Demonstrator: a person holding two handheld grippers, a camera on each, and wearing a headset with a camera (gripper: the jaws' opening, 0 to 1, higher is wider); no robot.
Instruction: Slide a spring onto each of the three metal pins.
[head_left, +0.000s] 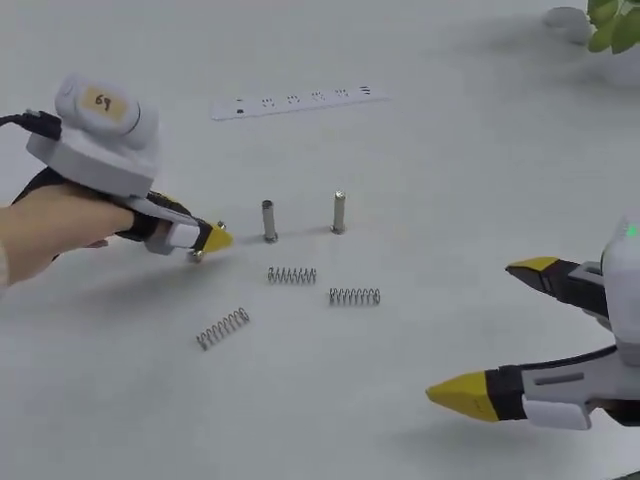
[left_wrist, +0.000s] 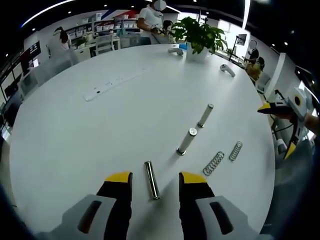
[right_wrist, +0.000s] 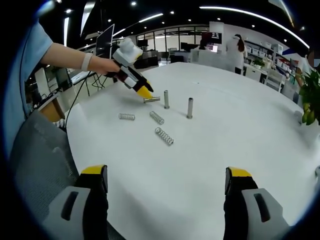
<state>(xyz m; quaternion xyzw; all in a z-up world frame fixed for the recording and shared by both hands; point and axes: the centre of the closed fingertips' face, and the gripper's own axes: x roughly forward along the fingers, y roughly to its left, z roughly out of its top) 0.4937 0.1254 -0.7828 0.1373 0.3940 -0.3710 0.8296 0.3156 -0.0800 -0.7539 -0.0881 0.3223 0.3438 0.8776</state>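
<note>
Right tongs (head_left: 470, 331) gape before three springs (head_left: 354, 296); power strip (head_left: 297, 101) lies beyond pins (head_left: 339, 212).

We seem to be in an open-plan office: a wide white table (left_wrist: 75, 140) runs ahead of the left claw (left_wrist: 156, 176) — beyond it a plant (left_wrist: 200, 32), shelves (left_wrist: 87, 27) and people (left_wrist: 150, 19).

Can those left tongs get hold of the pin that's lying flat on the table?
Probably yes. The lying pin sits between the open jaws of the left tongs, on bare table. The nearest upright pin and the springs stand clear beyond it.
</note>
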